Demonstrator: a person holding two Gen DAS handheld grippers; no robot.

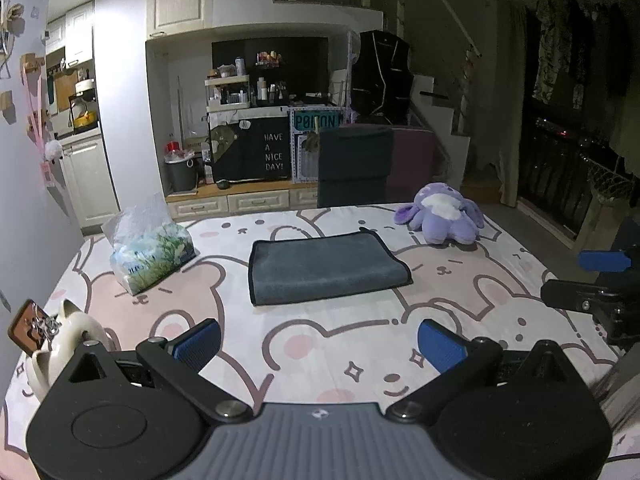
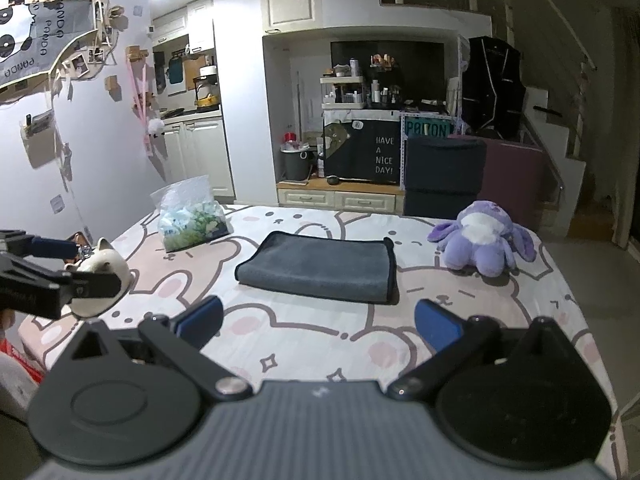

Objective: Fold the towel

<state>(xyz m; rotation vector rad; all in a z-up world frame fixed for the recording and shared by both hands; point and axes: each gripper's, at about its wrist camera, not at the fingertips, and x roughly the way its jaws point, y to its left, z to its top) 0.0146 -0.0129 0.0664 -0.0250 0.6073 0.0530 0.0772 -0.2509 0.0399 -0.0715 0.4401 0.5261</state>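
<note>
At the far left edge of the desk sits a cream ceramic cat-shaped teapot (image 1: pixel 66 340), close to the wall. Further back stands a clear plastic bag of blue, white and green packets (image 1: pixel 150 246), upright and slightly slumped. The desk itself wears a white cloth printed with pink cartoon rabbits (image 1: pixel 320 344).

In the middle of that cloth lies the dark grey microfibre towel with black edging (image 1: pixel 326 266), folded into a flat rectangle, 1 long rounded fold facing the near side and 1 corner at the back right lifting slightly. Nothing touches it.

The left gripper (image 1: pixel 319 342) hangs above the near part of the cloth, its 2 blue-padded jaws spread wide apart and holding nothing, well short of the towel. The right gripper (image 2: pixel 318 326) hovers beside it in the same way, jaws apart and empty, also short of the towel's near fold. From the right wrist view the left gripper shows at the left edge, in front of the teapot.

To the right of the towel, near the back right corner, a purple and white plush toy with long floppy ears (image 2: pixel 486 238) rests on the cloth. Behind the desk stands a dark padded chair back (image 2: pixel 444 174).
</note>
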